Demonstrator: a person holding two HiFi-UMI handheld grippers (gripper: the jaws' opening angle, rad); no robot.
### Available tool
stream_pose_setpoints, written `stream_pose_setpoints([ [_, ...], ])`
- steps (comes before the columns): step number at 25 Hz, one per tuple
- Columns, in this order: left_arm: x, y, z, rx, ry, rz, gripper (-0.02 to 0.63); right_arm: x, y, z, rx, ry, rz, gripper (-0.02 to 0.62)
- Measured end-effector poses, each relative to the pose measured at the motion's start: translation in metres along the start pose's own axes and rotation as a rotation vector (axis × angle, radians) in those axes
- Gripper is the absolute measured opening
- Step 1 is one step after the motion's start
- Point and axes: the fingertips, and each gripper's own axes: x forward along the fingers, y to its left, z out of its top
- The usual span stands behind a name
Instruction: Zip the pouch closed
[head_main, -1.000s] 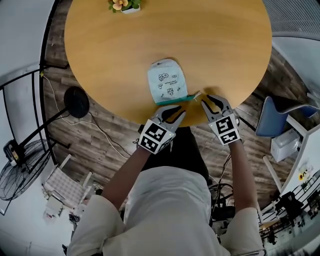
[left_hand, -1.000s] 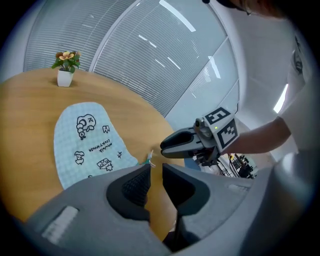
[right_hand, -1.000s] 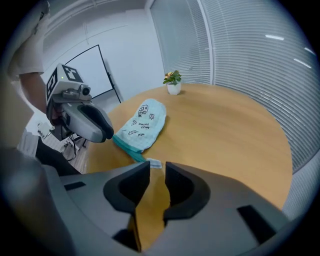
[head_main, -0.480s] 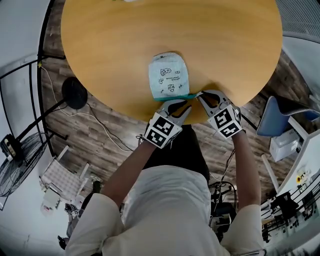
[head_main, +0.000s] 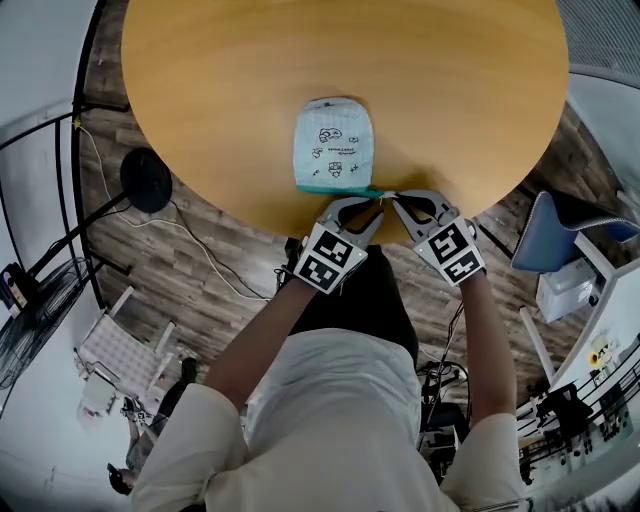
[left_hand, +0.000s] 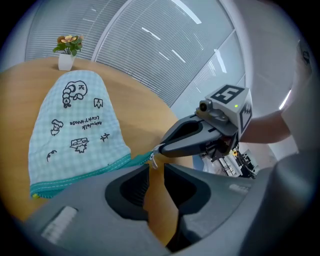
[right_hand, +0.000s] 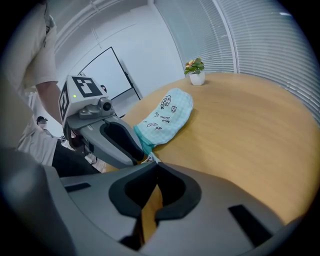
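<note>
A light blue checked pouch (head_main: 334, 145) with small drawings lies on the round wooden table (head_main: 220, 80), its teal zip edge (head_main: 335, 188) toward me. The metal zip pull (left_hand: 153, 161) sticks out at the zip's right end. My right gripper (head_main: 393, 198) is shut on that pull, and its jaws meet at the tips in the right gripper view (right_hand: 155, 164). My left gripper (head_main: 374, 207) sits just left of it, at the same corner. In the left gripper view (left_hand: 156, 169) its jaws stand narrowly open, with bare wood showing in the gap and the teal zip end at their tips.
A small potted flower (left_hand: 66, 52) stands at the table's far side. The table's near edge (head_main: 300, 228) runs right under both grippers. On the floor are a black lamp base (head_main: 147, 180) with its cable on the left and a blue chair (head_main: 545, 235) on the right.
Both grippers have moved forward and closer together at the pouch's near right corner. The left one moved most, up beside the zip end. The pouch has straightened a little.
</note>
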Motion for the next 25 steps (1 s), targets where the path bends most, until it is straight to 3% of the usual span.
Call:
stream_pose_setpoints([
  [7,0.002,0.002,-0.003,-0.016,-0.004,0.058,0.09,-0.002,0.01,0.005,0.027,-0.017,0.017,0.005],
  [12,-0.002,0.007,-0.001,-0.01,-0.012,0.09,0.023,-0.003,0.014,0.01,0.039,-0.026,0.024,0.005],
  [25,-0.012,0.01,-0.003,-0.039,0.015,0.035,0.018,-0.002,0.012,0.01,0.044,-0.023,0.02,0.002],
])
